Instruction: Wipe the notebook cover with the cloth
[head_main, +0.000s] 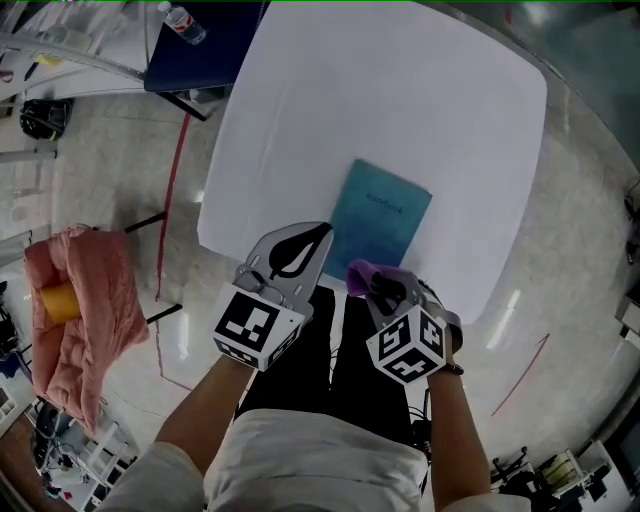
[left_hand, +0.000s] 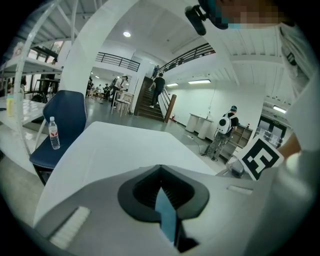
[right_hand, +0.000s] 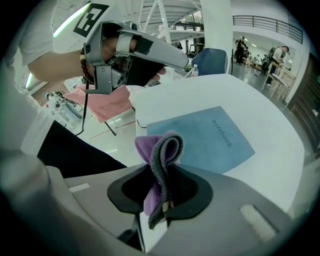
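Note:
A teal notebook (head_main: 381, 214) lies flat and closed on the white table (head_main: 420, 110), near its front edge. My right gripper (head_main: 384, 290) hovers just off the notebook's near edge, shut on a folded purple cloth (head_main: 364, 274). In the right gripper view the cloth (right_hand: 163, 155) sticks up between the jaws, with the notebook (right_hand: 205, 139) just beyond it. My left gripper (head_main: 322, 235) is shut and holds nothing; its tip is by the notebook's near left corner, above the table. A thin teal strip of the notebook (left_hand: 166, 218) shows through its jaw slit.
A pink fabric heap (head_main: 88, 300) with a yellow roll (head_main: 58, 300) sits on the floor to the left. A blue chair (head_main: 200, 45) with a water bottle (head_main: 184, 24) stands at the table's far left corner. Red tape (head_main: 170, 200) runs along the floor. People stand far off in the hall (left_hand: 224, 130).

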